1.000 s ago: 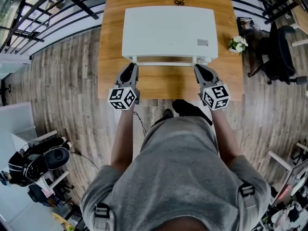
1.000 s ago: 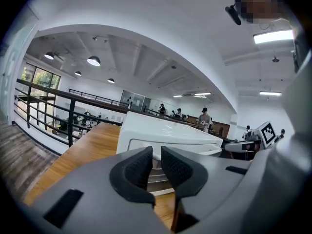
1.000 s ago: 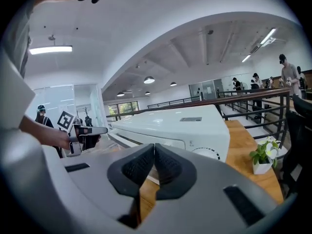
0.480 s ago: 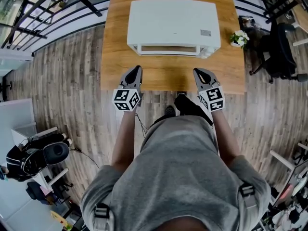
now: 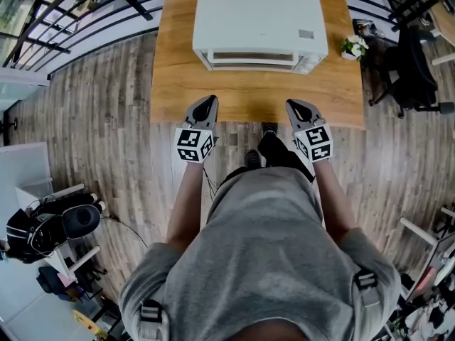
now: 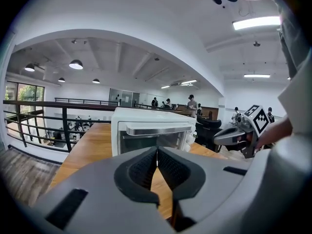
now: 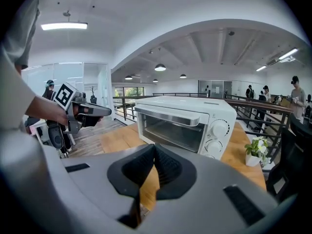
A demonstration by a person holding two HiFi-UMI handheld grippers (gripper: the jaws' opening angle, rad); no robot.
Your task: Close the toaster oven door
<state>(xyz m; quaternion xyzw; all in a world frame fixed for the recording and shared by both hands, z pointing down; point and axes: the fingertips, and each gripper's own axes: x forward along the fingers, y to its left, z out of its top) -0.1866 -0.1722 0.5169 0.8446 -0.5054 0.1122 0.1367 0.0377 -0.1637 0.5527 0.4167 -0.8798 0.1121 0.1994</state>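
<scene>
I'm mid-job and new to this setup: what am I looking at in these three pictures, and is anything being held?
There is no robot arm here. A person stands at a wooden table with a two-jaw gripper in each hand. The top-down picture comes from a camera on the person's head: the left gripper shows at its left, the right gripper at its right. The other two pictures come from cameras riding on each gripper, looking along its jaws. On the table stand a white toaster oven, its door shut, and a small potted plant beside it. Both grippers have their jaws together, hold nothing, and are short of the oven.
</scene>
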